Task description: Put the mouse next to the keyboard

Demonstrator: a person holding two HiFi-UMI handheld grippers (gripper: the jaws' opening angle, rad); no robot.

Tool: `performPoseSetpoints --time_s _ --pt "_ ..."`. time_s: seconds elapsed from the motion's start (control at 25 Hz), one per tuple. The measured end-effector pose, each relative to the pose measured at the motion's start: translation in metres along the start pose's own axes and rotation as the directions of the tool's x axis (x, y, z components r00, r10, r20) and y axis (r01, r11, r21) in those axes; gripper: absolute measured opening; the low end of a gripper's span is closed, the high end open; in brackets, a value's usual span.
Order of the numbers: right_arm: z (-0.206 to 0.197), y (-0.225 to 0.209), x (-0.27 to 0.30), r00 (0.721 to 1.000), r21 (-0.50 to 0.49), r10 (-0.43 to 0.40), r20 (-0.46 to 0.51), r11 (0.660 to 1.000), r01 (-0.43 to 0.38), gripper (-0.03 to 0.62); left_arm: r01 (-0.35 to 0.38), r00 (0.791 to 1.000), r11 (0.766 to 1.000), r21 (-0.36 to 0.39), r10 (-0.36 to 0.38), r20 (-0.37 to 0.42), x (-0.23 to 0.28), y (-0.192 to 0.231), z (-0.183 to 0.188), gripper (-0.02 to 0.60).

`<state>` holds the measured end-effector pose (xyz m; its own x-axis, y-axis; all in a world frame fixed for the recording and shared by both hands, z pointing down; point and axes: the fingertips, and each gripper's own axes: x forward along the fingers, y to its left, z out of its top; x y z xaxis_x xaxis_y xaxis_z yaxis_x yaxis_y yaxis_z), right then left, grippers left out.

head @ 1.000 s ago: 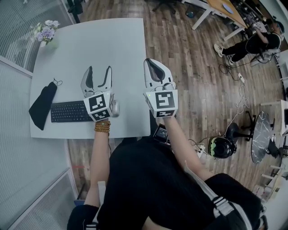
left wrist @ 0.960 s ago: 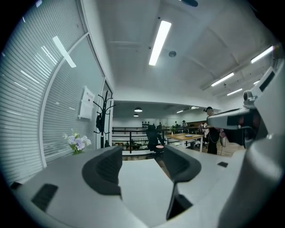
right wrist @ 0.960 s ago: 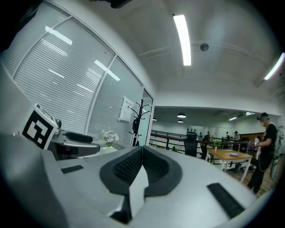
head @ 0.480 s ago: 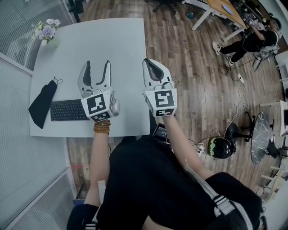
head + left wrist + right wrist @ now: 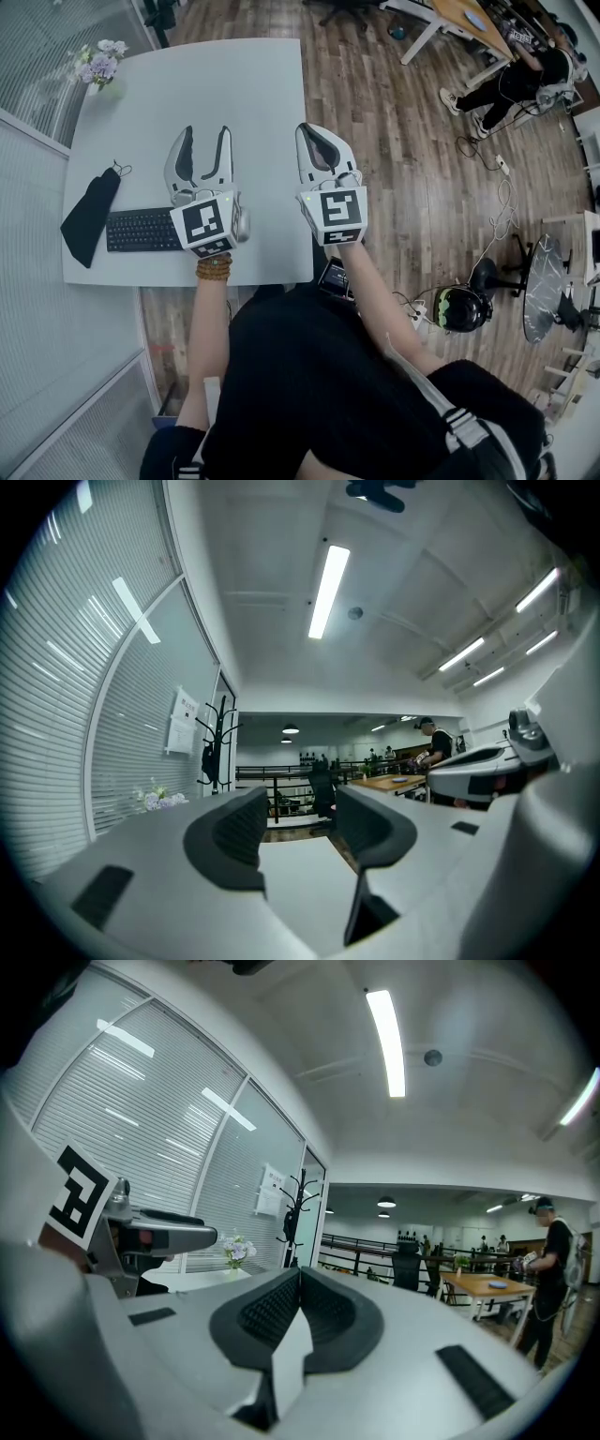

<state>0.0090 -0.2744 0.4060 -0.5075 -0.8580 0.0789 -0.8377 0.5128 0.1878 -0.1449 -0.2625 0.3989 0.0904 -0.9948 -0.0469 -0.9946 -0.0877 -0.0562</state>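
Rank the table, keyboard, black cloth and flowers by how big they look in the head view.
Largest: table.
Next: keyboard and black cloth. They look about alike and the keyboard is partly hidden, so I leave them unranked.
Smallest: flowers.

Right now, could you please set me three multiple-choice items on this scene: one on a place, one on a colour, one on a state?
1. What lies just left of the keyboard? A. mug B. black cloth C. notebook
2. The table is: A. black B. green C. white
3. The right claw is: A. shut, empty B. wide open C. gripping a mug
Answers: B, the cloth lies by the keyboard's left end; C, its top is plainly white; A, its tips touch, nothing between.
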Motion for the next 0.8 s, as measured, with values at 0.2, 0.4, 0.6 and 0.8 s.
performPoseSetpoints --time_s 0.2,0.4,0.6,0.8 --pt "0.001 0.0035 0.0007 1.0 0.001 0.008 0.001 1.0 -0.008 -0.002 0.012 1.0 1.0 0.001 -0.012 0.011 -0.001 -0.0034 0.0055 0.206" --pt "-0.0006 0.0046 -0.0004 1.0 0.001 0.009 -0.002 1.0 -0.009 -0.002 0.016 1.0 1.0 0.001 -0.016 0.014 -0.0033 -0.0053 0.006 0.159" --pt "-0.002 0.0075 -0.0022 1.0 0.001 0.012 -0.005 1.0 -0.012 -0.002 0.027 1.0 1.0 -0.012 -0.026 0.015 -0.0074 -0.007 0.0074 0.123" --pt "-0.0049 0.0089 -0.0017 1.0 0.003 0.017 -0.01 1.0 -0.017 -0.002 0.025 1.0 1.0 -0.006 -0.025 0.013 -0.0081 -0.0101 0.0097 0.078"
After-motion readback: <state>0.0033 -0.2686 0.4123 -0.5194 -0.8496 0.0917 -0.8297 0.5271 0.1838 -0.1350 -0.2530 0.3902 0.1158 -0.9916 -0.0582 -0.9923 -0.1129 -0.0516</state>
